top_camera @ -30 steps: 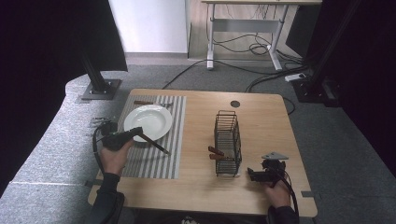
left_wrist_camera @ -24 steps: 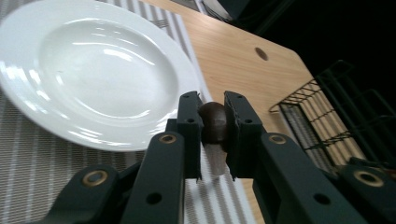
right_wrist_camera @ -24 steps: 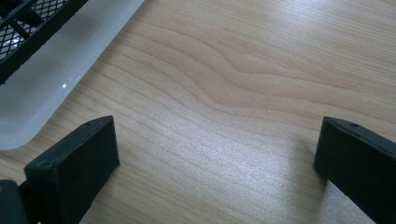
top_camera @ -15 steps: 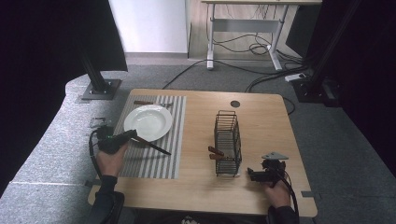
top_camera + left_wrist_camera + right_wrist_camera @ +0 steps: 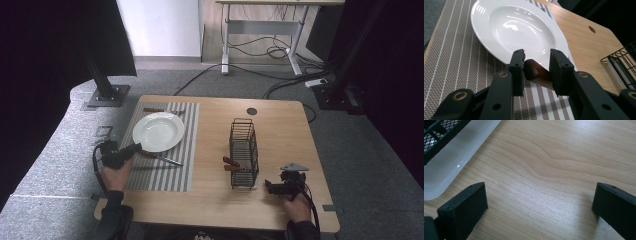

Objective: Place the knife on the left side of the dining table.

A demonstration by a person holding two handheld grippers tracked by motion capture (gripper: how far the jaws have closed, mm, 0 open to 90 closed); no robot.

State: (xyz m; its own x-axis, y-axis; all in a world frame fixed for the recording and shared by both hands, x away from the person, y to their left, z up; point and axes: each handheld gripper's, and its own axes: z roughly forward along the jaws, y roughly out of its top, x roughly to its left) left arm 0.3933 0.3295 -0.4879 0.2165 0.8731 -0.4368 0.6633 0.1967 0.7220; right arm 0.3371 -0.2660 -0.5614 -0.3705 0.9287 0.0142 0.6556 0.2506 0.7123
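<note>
A white plate (image 5: 159,131) (image 5: 519,32) sits on a striped placemat (image 5: 165,175) at the table's left. A knife (image 5: 167,160) with a brown wooden handle (image 5: 536,73) lies on the mat just in front of the plate, blade pointing right. My left gripper (image 5: 136,148) (image 5: 535,62) is low at the handle's end, its jaws slightly apart on either side of the handle, which lies on the mat. My right gripper (image 5: 270,186) (image 5: 540,200) rests near the table's front right, open wide over bare wood, with nothing between its jaws.
A black wire rack (image 5: 244,150) on a clear tray (image 5: 451,162) stands mid-table, with brown-handled cutlery (image 5: 231,164) sticking out of its left side. Another brown-handled piece (image 5: 156,110) lies on the mat behind the plate. A round hole (image 5: 251,111) is in the tabletop.
My left hand and gripper have drawn back a little to the left, while the knife stays in place on the mat with more of it showing. The right gripper has not moved.
</note>
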